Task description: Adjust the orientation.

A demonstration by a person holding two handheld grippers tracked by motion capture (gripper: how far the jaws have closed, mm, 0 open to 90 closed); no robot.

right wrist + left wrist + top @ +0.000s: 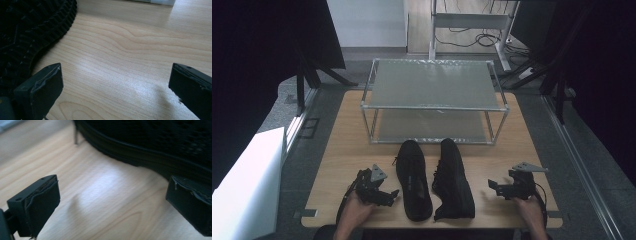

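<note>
The left gripper (110, 202) has its jaws spread wide with nothing between them but bare wood grain; its far jaw lies close against the ribbed sole edge of the left shoe (155, 145), without a clear grip on it. In the high view the same left gripper (384, 195) rests on the surface just beside the left shoe (413, 180), at the heel half, and points toward it. The right gripper (115, 87) is likewise wide open and holds nothing; the treaded sole of the right shoe (27, 32) lies off to one side of its jaws, apart from them. Seen from above, the right gripper (499, 189) sits near the right shoe (453, 180), with a strip of bare wood between the two.

Both black shoes lie side by side on the wooden surface (352, 150), toes toward the two-tier metal rack (434, 85) that stands at the far half of the surface. Both tiers of the rack appear bare.

Judged from this layout, the work is at its opening stage: neither shoe is grasped or lifted, and none has reached the rack. What remains is probably the whole of it: closing on each shoe, carrying it forward, and setting it on a tier.
</note>
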